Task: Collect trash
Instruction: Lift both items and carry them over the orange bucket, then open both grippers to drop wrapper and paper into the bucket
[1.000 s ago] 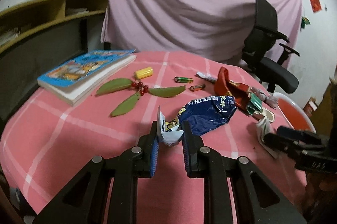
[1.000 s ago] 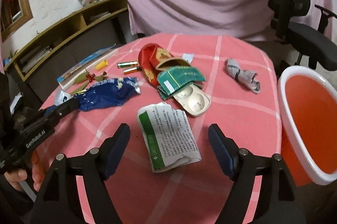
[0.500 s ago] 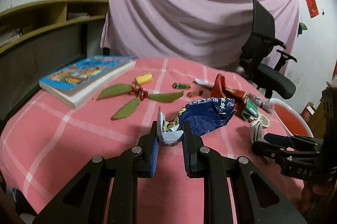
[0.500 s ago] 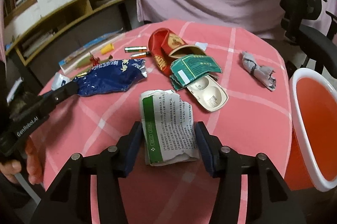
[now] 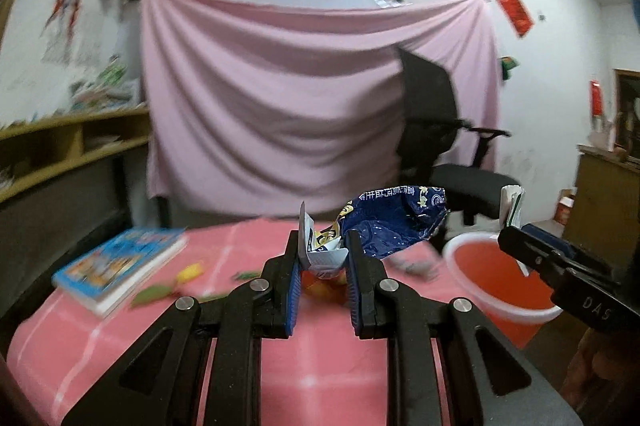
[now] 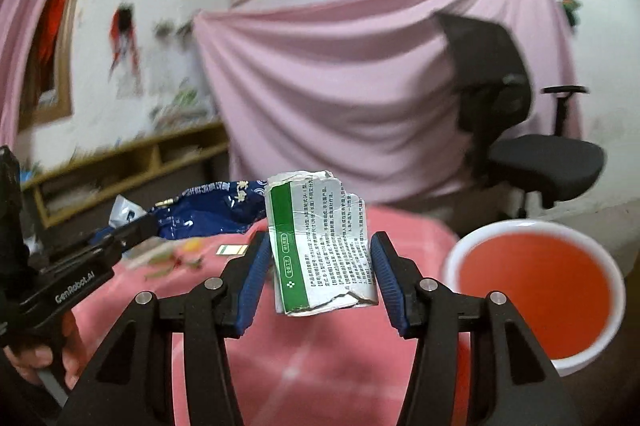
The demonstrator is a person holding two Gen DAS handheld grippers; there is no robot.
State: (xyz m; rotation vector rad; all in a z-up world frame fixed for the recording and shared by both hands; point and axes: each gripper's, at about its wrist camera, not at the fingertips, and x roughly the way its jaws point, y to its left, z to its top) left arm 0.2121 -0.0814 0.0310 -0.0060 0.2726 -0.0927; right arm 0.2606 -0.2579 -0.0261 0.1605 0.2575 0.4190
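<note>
Pink checked cloth covers the table (image 5: 328, 378), and above it the left gripper (image 5: 323, 268) is clamped on the white end of a crumpled blue snack wrapper (image 5: 394, 222) lifted clear of the cloth. The right gripper (image 6: 320, 268) pinches a flattened white-and-green medicine box (image 6: 320, 246), also raised off the table. Beyond the table's right edge stands a red bin (image 6: 536, 290), with a blue book (image 5: 120, 266) near the left edge and a pink drape (image 5: 312, 97) farther back.

I read "GenRobot.AI" in white on the left gripper (image 6: 132, 226) body, "DAS" on the right gripper (image 5: 516, 232) body. Green-striped box (image 6: 320, 246) and blue wrapper (image 5: 394, 224) carry Chinese print, too small to read.
</note>
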